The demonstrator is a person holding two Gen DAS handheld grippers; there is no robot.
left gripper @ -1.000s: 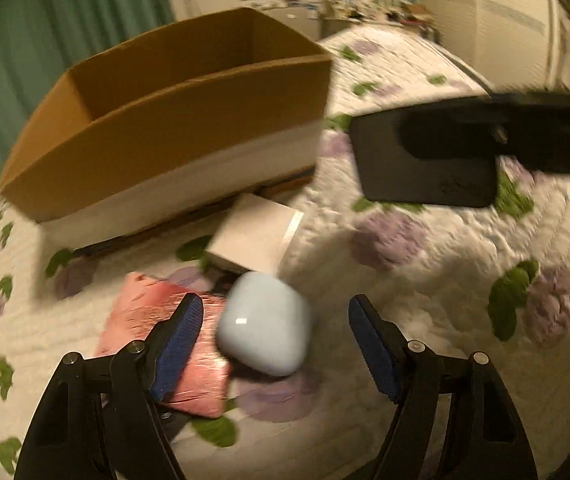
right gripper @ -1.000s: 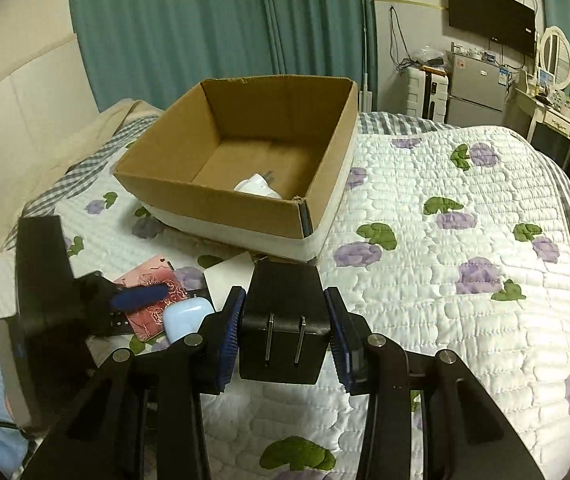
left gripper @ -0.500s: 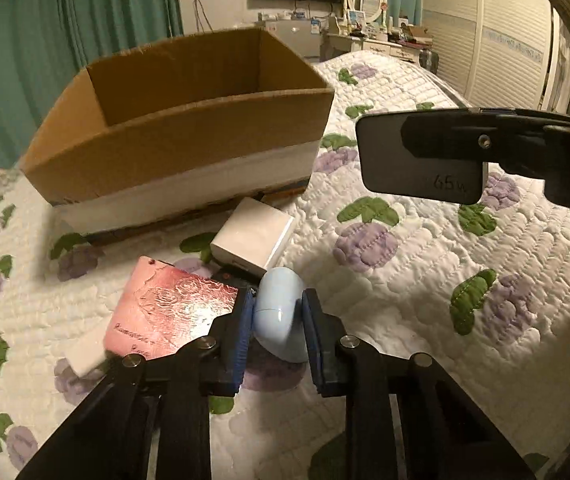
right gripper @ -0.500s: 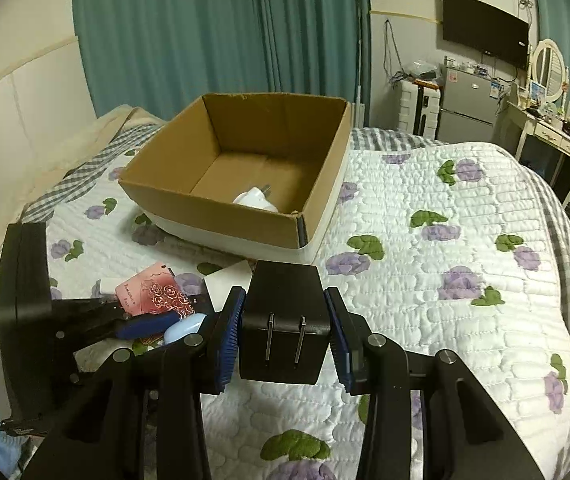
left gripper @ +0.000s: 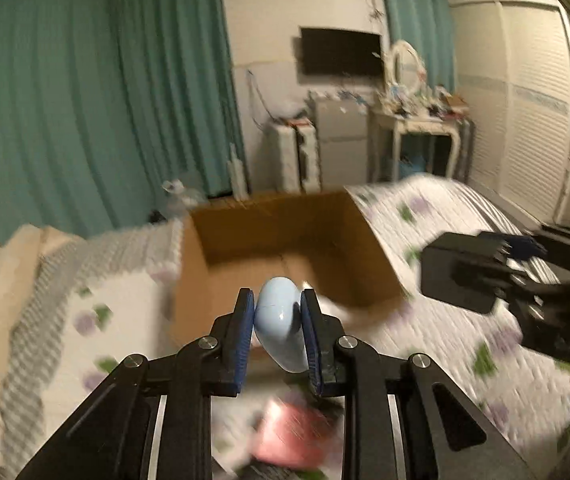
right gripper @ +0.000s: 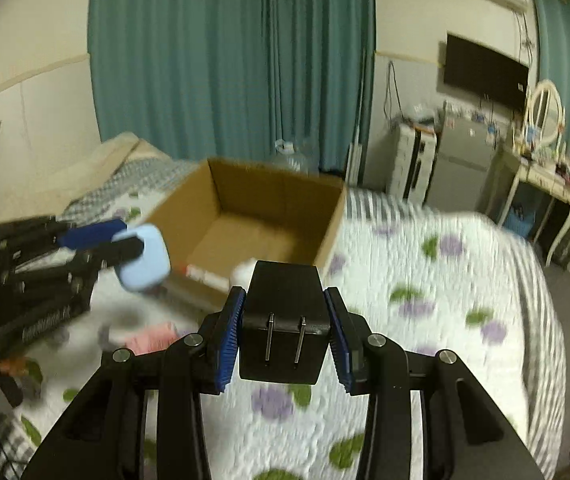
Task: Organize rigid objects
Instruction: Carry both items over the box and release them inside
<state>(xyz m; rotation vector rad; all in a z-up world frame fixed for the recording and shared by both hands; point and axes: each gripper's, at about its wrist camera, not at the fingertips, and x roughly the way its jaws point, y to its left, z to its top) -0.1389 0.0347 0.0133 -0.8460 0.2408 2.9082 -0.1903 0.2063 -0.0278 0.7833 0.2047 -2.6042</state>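
My left gripper [left gripper: 277,330] is shut on a pale blue rounded case [left gripper: 279,322] and holds it in the air before the near wall of the open cardboard box [left gripper: 293,236]. The case also shows in the right wrist view [right gripper: 143,258]. My right gripper [right gripper: 283,334] is shut on a black plug adapter [right gripper: 283,320] with two metal prongs, held above the quilt, right of the box [right gripper: 261,216]. The adapter also shows in the left wrist view [left gripper: 461,276]. A white object [right gripper: 245,270] lies inside the box.
A pink patterned card [left gripper: 289,436] lies on the flowered quilt [right gripper: 445,300] below the left gripper. Teal curtains [right gripper: 229,56] hang behind the bed. A fridge [right gripper: 461,160] and a cluttered dressing table [right gripper: 545,176] stand at the far right.
My left gripper closed on the blue case and lifted it off the quilt toward the box. My right gripper rose with the adapter held in it. Both views are motion-blurred.
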